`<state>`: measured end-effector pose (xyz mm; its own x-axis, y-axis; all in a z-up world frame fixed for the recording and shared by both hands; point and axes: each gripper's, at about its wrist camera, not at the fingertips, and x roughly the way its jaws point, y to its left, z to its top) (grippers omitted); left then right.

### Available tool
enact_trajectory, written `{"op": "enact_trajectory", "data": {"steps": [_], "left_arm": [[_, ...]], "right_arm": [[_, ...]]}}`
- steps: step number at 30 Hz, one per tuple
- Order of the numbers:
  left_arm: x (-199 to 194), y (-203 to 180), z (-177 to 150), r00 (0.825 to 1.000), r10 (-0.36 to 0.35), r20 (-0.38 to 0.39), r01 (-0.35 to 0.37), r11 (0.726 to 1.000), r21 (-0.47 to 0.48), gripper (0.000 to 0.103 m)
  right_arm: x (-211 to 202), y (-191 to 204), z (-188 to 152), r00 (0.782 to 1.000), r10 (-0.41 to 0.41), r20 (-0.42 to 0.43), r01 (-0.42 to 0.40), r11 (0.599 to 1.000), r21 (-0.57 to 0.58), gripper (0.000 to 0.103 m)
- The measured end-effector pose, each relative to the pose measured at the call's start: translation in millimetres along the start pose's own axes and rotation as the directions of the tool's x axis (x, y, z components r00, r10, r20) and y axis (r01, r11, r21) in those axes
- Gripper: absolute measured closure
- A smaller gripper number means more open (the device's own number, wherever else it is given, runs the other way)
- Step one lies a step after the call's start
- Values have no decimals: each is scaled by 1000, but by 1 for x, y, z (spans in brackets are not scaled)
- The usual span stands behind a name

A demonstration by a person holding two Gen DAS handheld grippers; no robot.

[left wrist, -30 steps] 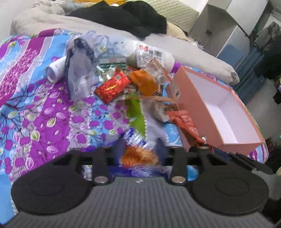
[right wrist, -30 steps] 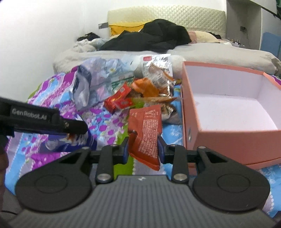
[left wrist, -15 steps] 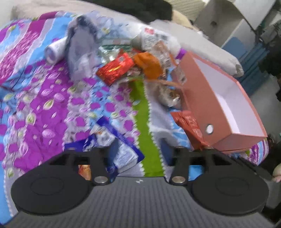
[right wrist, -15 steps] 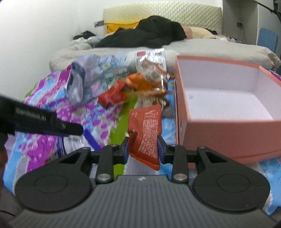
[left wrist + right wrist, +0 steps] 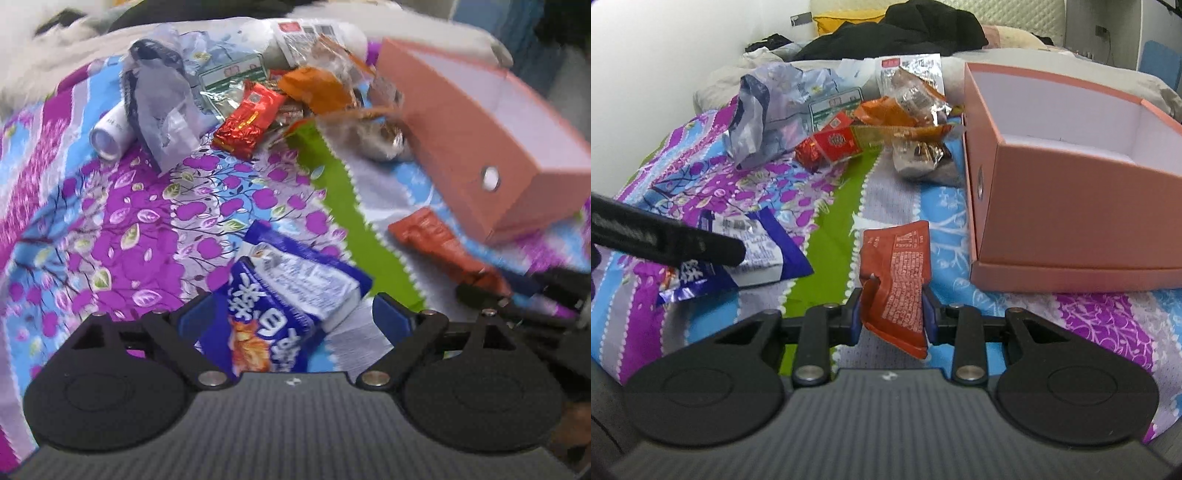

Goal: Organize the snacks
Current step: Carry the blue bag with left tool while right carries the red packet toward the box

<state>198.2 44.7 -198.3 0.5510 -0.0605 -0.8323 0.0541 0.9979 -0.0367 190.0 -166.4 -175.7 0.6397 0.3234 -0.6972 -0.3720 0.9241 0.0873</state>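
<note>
My left gripper (image 5: 293, 317) is open, its jaws wide apart around a blue and white snack packet (image 5: 291, 291) that lies on the bedspread. The packet also shows in the right wrist view (image 5: 746, 254), under the left gripper's finger (image 5: 665, 240). My right gripper (image 5: 892, 314) is shut on an orange-red snack packet (image 5: 897, 280), low over the bedspread, left of the pink box (image 5: 1071, 206). The box (image 5: 469, 147) is open and empty. A pile of snacks, with a red packet (image 5: 247, 122) in it, lies beyond.
A crumpled clear bag (image 5: 162, 103) and a white tube (image 5: 110, 133) lie at the far left of the pile. Silver wrappers (image 5: 923, 158) sit by the box's left wall. Grey bedding and black clothes (image 5: 905, 33) lie behind.
My left gripper has opened and let the blue packet down onto the bedspread. My right gripper has kept hold of the orange-red packet and moved lower, near the box's left front corner.
</note>
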Motion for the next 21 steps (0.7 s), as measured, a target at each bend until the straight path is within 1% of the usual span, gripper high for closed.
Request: {"op": "enact_trajectory", "data": {"steps": [2, 3, 5, 7, 9, 10, 12, 14, 16, 17, 21], "left_arm": [[7, 3, -1, 1000, 23, -15, -22, 999, 35, 9], [12, 6, -2, 999, 32, -30, -31, 999, 34, 9], [17, 13, -4, 999, 24, -38, -24, 1000, 7, 9], [20, 17, -7, 1000, 11, -28, -11, 1000, -7, 9], [23, 19, -9, 1000, 7, -21, -7, 1000, -21, 12], [23, 19, -8, 1000, -3, -16, 3, 999, -32, 14], [23, 20, -9, 999, -33, -7, 32, 998, -59, 31], [20, 16, -9, 999, -34, 5, 35, 997, -71, 38], [18, 12, -9, 999, -30, 12, 31, 997, -72, 42], [17, 11, -8, 999, -32, 16, 33, 996, -79, 46], [11, 14, -8, 998, -43, 35, 48, 989, -140, 54]], "right_arm": [[0, 1, -2, 1000, 1, -3, -1, 1000, -2, 67], [0, 1, -3, 1000, 2, -4, -2, 1000, -2, 67], [1, 2, -3, 1000, 4, -7, -4, 1000, 1, 67], [2, 3, -2, 1000, 4, -8, -4, 1000, -3, 67], [2, 4, -3, 1000, 2, -9, -2, 1000, -8, 67], [2, 4, -3, 1000, 1, -10, -1, 1000, -9, 67], [3, 5, -3, 1000, -2, -12, 2, 1000, -9, 67], [4, 6, -2, 1000, -1, -11, 1, 1000, -12, 67], [4, 7, -1, 1000, 3, -7, -3, 1000, -14, 67], [4, 8, 0, 1000, 5, -6, -5, 1000, -14, 67], [1, 9, 5, 1000, 6, 9, -6, 1000, -17, 67]]}}
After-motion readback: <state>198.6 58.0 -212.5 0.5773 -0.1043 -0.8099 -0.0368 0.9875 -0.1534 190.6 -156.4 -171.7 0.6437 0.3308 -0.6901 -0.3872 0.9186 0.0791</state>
